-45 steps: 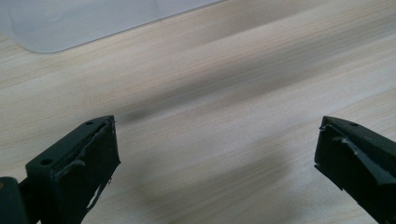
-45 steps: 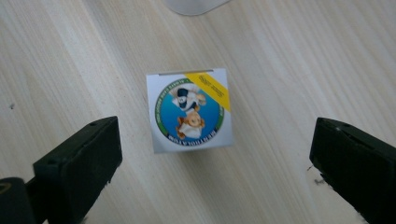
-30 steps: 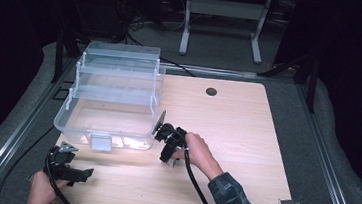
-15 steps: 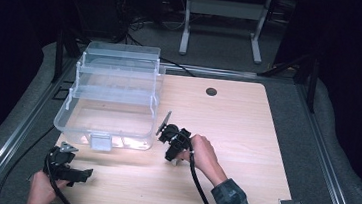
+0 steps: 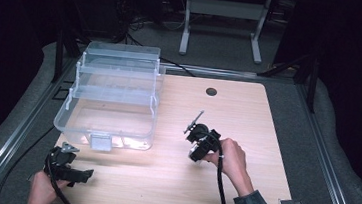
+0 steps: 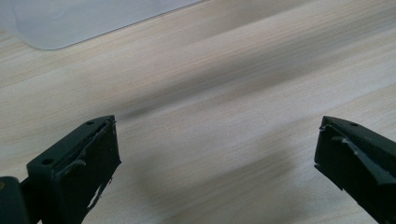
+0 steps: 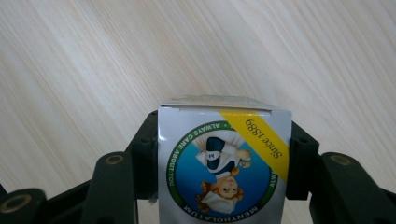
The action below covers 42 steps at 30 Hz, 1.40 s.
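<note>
Plastic organizer (image 5: 111,98) on table's (image 5: 248,113) left

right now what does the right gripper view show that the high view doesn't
Right gripper view: a small box clamped between the jaws, its label upside down, reading MENTHOLATUM and Since 1889 around a round picture.

High view: the clear bin at the table's left, the left gripper near the front edge, the person's hands, and a dark hole near the far edge.

Both: the wooden table.
</note>
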Motion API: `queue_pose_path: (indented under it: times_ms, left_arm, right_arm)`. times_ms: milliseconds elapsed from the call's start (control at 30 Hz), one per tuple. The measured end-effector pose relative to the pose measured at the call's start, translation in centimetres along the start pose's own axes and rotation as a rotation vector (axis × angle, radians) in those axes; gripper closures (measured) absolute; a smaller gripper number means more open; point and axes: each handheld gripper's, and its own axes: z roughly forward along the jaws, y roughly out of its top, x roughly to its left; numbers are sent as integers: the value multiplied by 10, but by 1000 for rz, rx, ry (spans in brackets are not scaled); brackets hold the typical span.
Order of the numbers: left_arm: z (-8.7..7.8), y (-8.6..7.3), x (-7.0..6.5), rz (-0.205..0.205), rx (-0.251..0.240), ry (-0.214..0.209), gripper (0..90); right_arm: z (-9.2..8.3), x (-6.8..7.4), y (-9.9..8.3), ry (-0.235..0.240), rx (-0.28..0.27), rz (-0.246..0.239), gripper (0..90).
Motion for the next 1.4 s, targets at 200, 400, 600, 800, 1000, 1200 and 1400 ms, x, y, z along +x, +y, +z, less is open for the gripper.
queue_pose_path:
  times_ms: [200,400,600,800,1000,1200,1400]
  left_arm:
    - [0,0,0,3,4,-2,0]
    - [1,0,0,1,2,-7,0]
    - [1,0,0,0,6,-9,0]
    - [3,0,-1,6,12,-9,0]
    - [3,1,-2,18,14,-17,1]
    - [4,2,-3,22,16,-21,1]
    - [4,2,-2,20,18,-27,1]
  right_arm:
    - [-9,-18,-26,-17,-5,86,448]
    - [-22,-36,-50,-42,-5,159,448]
    - [-29,-51,-69,-71,11,216,448]
    - [-36,-74,-99,-151,71,321,447]
    - [-23,-102,-134,-67,46,443,447]
    - [-7,-120,-155,-22,80,520,445]
    - [0,-122,-159,-42,123,534,262]
